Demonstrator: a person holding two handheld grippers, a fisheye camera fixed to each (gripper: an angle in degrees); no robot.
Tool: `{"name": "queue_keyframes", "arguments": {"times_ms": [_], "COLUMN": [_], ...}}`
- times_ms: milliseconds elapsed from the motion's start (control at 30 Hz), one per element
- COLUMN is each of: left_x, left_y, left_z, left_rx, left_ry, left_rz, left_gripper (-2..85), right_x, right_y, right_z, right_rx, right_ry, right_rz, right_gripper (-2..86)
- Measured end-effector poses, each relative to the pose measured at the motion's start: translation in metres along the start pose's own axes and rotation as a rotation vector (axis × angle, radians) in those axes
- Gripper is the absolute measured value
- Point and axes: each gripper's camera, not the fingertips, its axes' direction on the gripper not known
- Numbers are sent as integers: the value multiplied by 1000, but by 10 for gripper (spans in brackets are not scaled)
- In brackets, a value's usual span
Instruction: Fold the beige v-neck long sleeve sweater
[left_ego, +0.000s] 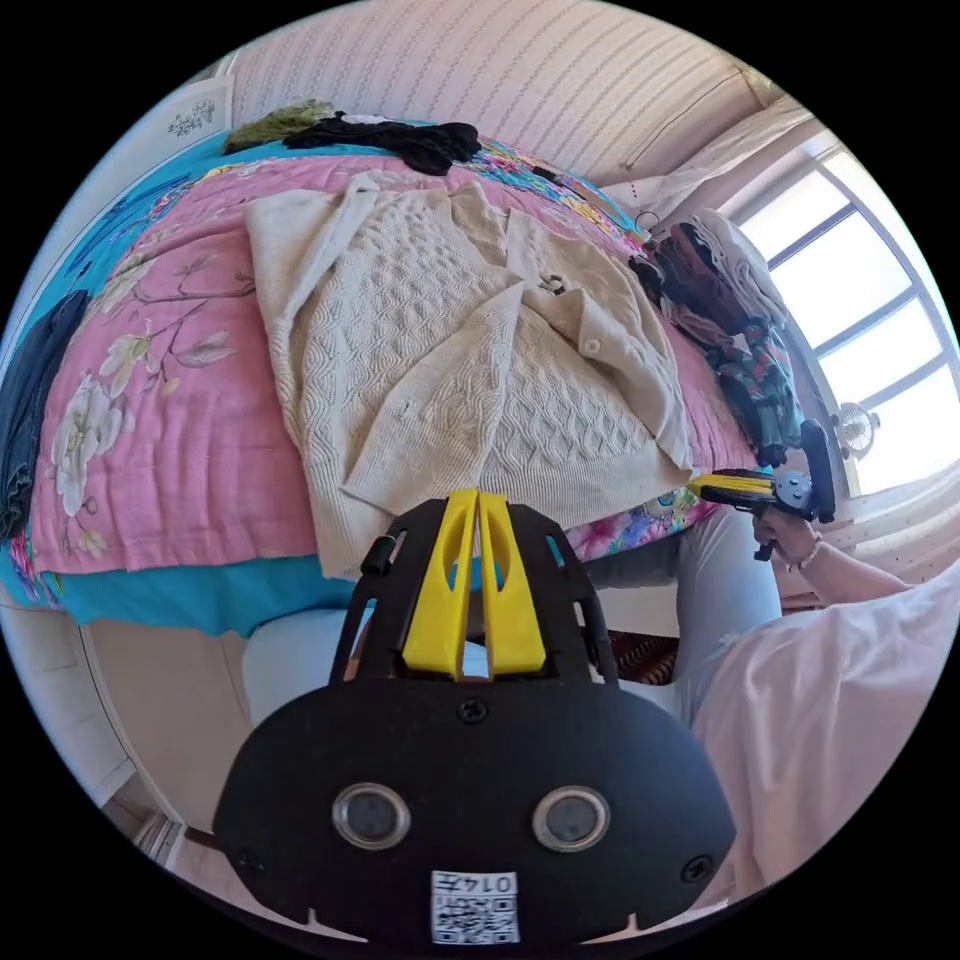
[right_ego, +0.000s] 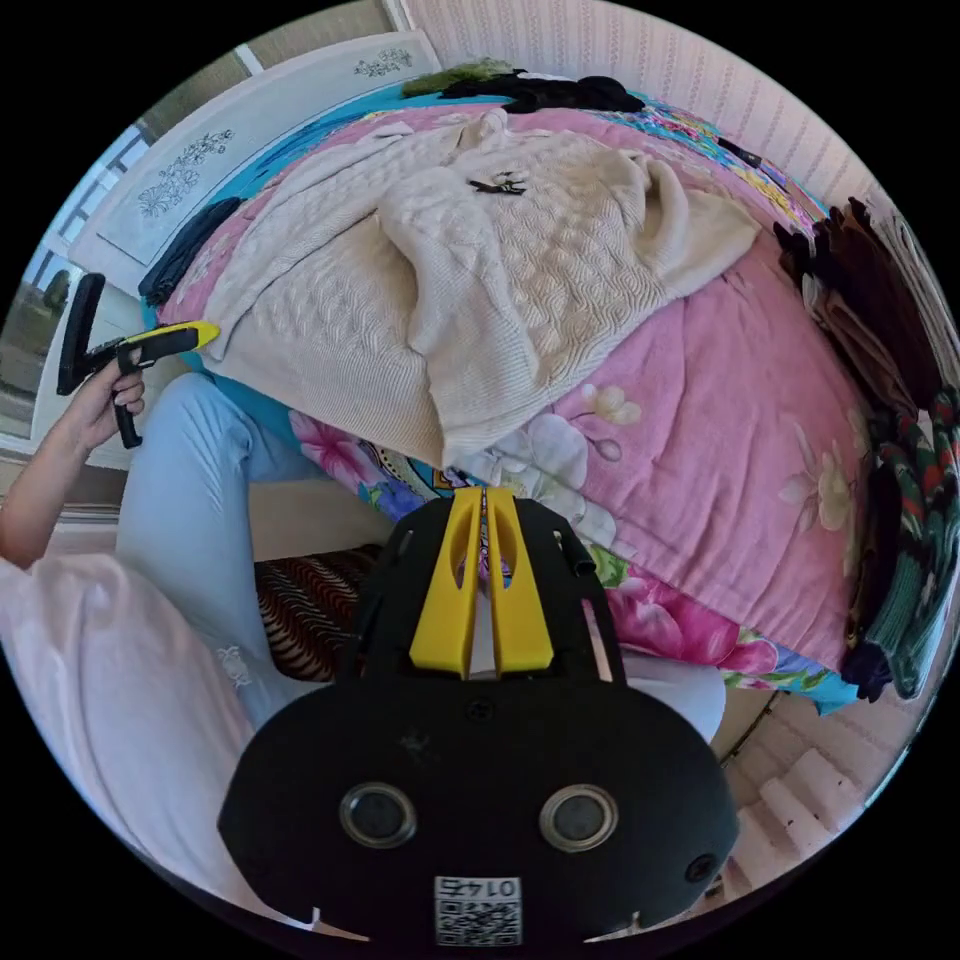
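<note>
In the left gripper view we find the sweater (left_ego: 470, 360) at the centre of the frame, spread on a pink quilt (left_ego: 160, 440) that covers the bed. Both sleeves are folded in across the body, and its lower edge hangs over the near edge of the bed. Our left gripper (left_ego: 478, 500) sits at lower centre, its yellow jaws clenched together with nothing between them, the tips just short of the sweater's hem. At the right edge of this view, our right gripper (left_ego: 712, 487) is held in a hand (left_ego: 790, 530), its jaws closed and empty, its tip close beside the sweater's lower right corner; we cannot tell whether it touches.

In the right gripper view the sweater (right_ego: 480, 270) lies in the upper centre. The right gripper (right_ego: 484, 497) is at lower centre, jaws pressed shut on nothing, apart from the cloth. The left gripper (right_ego: 195, 334) appears at the left edge, beside the sweater's corner.

Dark clothes (left_ego: 400, 140) lie at the far end of the bed, and a mixed pile (left_ego: 730, 320) sits at the right.
</note>
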Motion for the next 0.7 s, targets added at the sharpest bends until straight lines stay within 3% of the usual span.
{"name": "queue_keyframes", "arguments": {"times_ms": [133,333,533,700], "left_x": [-16,-42,-55,-59], "left_y": [14,5,-17,-13], "left_z": [-19,-24,14,9], "left_rx": [68,166,44,66], "left_ry": [2,-31,-31,14], "left_rz": [-111,-240,-277,-270], "left_gripper": [-4,63,62,-1], "right_x": [-7,-66,-120,-110], "right_y": [-1,-27,-76,-105], "right_z": [-12,-26,11,40], "right_rx": [59,311,246,130], "right_ry": [29,169,199,328], "right_rz": [28,-176,-366,-288], "right_gripper": [5,81,107,118]}}
